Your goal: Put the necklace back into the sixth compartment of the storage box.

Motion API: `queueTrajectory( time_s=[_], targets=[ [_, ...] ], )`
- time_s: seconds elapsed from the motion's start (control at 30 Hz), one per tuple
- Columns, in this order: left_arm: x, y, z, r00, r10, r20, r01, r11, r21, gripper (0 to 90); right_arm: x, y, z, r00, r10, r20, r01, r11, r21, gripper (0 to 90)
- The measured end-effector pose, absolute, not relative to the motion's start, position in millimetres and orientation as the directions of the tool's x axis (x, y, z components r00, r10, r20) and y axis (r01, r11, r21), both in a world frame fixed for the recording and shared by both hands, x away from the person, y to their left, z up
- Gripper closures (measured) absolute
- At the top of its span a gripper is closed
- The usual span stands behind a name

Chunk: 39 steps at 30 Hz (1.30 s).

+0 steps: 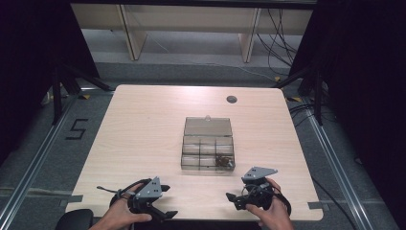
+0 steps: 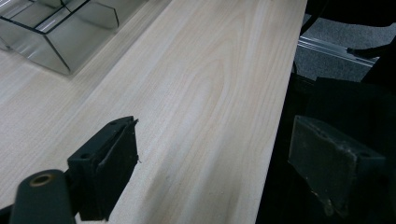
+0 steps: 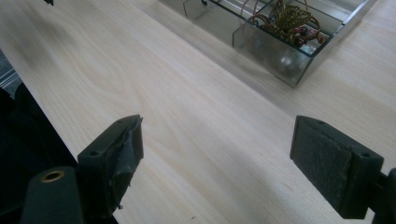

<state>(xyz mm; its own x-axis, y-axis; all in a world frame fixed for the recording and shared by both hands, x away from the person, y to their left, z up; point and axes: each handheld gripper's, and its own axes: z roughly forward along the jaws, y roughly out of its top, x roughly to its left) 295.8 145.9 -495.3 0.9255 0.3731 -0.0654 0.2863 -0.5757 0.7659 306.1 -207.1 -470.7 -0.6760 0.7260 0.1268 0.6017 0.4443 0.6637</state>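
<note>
Table (image 1: 143, 124) of pale wood takes up the middle of the high view, and a clear plastic compartment box (image 1: 208, 145) sits just right of its centre with its lid (image 1: 208, 126) folded open toward the top of the frame. A tangle of small brownish pieces (image 1: 222, 161) lies in the box's lower right compartment; in the right gripper view the same tangle (image 3: 287, 21) appears at the upper right, with reddish bits among wiry strands. The other compartments look bare, though the clear walls make this hard to judge.

At the lower left of the high view the left gripper (image 1: 163, 201) is held by a hand (image 1: 119, 216) near the table's near edge. Its jaws stand wide apart over bare wood, holding nothing. At the lower right the right gripper (image 1: 233, 201), held by the other hand (image 1: 275, 213), likewise has its jaws spread wide and empty, well short of the box.
</note>
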Motion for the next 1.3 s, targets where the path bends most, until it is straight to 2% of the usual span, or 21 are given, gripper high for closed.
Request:
queueTrajectory(
  time_s=[0.2,0.27,0.3,0.33,0.4,0.5,0.63,0.8,0.87,0.93,1.07,1.3],
  targets=[
    [294.8,145.6,-496.2,0.917,0.390,-0.084,0.310,-0.565,0.765,15.0,301.4,-206.5,-476.4,-0.697,0.706,0.123,0.591,0.469,0.656,18.3],
    [296.8,146.1,-495.8,0.928,0.369,-0.061,0.281,-0.581,0.763,15.0,299.6,-205.7,-475.8,-0.684,0.717,0.131,0.607,0.461,0.647,18.2],
    [295.0,144.4,-497.5,0.916,0.387,-0.100,0.320,-0.561,0.763,15.0,297.8,-203.8,-479.8,-0.670,0.728,0.147,0.617,0.437,0.654,18.3],
    [294.4,144.5,-497.3,0.915,0.393,-0.092,0.319,-0.564,0.762,15.0,299.1,-204.9,-480.7,-0.693,0.709,0.133,0.598,0.461,0.655,18.2],
    [294.7,144.6,-497.6,0.917,0.386,-0.097,0.318,-0.563,0.763,15.1,298.4,-204.8,-482.0,-0.689,0.712,0.132,0.604,0.465,0.647,18.3],
    [296.5,146.3,-495.5,0.926,0.373,-0.058,0.283,-0.583,0.761,15.0,297.5,-204.5,-484.2,-0.688,0.714,0.132,0.606,0.464,0.646,18.3],
    [295.3,146.1,-496.1,0.916,0.393,-0.078,0.310,-0.571,0.760,15.1,294.1,-206.0,-484.4,-0.680,0.721,0.135,0.615,0.461,0.639,18.2],
    [296.3,146.3,-495.3,0.926,0.373,-0.058,0.283,-0.584,0.761,15.1,292.4,-208.0,-488.7,-0.688,0.716,0.122,0.600,0.465,0.651,18.2],
    [294.7,145.8,-495.8,0.913,0.396,-0.100,0.322,-0.546,0.774,15.1,290.8,-209.3,-489.5,-0.691,0.713,0.115,0.598,0.476,0.645,18.2],
    [296.7,147.8,-494.3,0.920,0.387,-0.071,0.298,-0.566,0.769,15.1,288.0,-209.2,-488.4,-0.671,0.730,0.127,0.620,0.458,0.637,18.3],
    [295.2,146.0,-495.9,0.915,0.391,-0.099,0.320,-0.554,0.768,15.1,286.5,-209.8,-489.7,-0.677,0.726,0.120,0.610,0.462,0.645,18.3],
    [294.6,146.2,-495.5,0.913,0.397,-0.096,0.321,-0.551,0.770,15.1,283.1,-211.3,-488.5,-0.666,0.734,0.132,0.622,0.449,0.642,18.3]
  ],
)
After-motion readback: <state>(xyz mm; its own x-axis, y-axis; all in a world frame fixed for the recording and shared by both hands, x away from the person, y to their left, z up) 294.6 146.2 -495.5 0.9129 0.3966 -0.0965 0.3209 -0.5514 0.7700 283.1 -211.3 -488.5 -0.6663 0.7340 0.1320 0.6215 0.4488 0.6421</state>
